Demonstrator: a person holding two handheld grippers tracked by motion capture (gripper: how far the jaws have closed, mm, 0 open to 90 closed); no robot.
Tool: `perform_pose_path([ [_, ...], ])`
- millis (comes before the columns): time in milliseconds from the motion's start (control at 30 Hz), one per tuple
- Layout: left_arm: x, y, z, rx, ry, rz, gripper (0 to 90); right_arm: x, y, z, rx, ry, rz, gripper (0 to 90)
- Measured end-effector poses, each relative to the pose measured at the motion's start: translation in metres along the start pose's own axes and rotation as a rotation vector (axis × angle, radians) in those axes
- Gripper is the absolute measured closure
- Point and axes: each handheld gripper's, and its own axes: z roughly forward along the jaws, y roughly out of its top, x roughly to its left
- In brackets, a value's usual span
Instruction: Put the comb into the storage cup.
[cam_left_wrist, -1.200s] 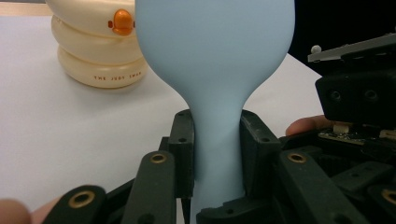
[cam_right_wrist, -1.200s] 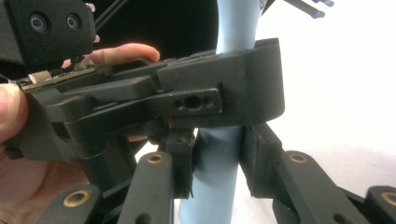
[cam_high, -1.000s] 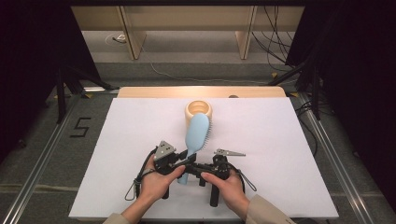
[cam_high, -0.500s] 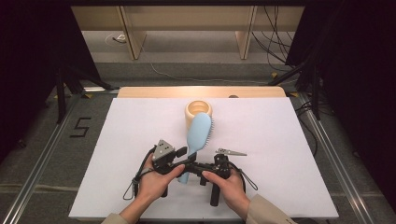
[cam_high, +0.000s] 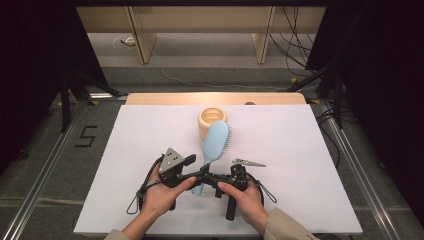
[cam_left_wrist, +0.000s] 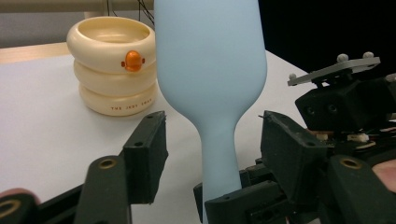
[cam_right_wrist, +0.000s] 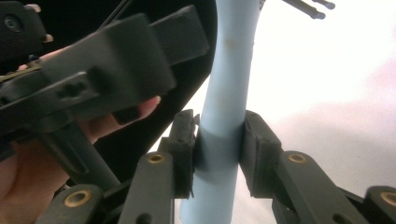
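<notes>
Now right gripper (cam_right_wrist: 218, 154) fingers tight on blue hairbrush (cam_high: 216, 142) handle, left gripper (cam_left_wrist: 212, 144) fingers just-opened, apart around it.

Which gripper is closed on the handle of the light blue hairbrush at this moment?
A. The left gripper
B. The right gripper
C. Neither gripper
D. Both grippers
B: in the right gripper view the right gripper presses both pads on the handle of the hairbrush, while in the left gripper view the left gripper stands with a gap on each side of the handle, its jaws having just been opening.
</notes>
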Motion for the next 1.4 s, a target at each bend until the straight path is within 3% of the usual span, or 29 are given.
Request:
perform_pose_path([
  [167, 0.001, 0.005, -0.004, 0.001, 0.002, 0.004, 29.2, -0.001, 0.001, -0.001, -0.005, -0.002, 0.001, 68.7],
  [300, 0.003, 0.008, -0.007, 0.003, 0.015, 0.020, 15.4, -0.001, 0.001, -0.001, -0.006, -0.005, 0.002, 68.7],
  [567, 0.007, 0.012, -0.008, 0.014, 0.025, 0.050, 2.8, -0.002, 0.001, -0.001, -0.006, -0.003, 0.004, 68.7],
  [1400, 0.015, 0.040, 0.010, 0.038, 0.021, 0.067, 0.0, -0.001, 0.001, 0.000, 0.000, 0.005, 0.003, 68.7],
])
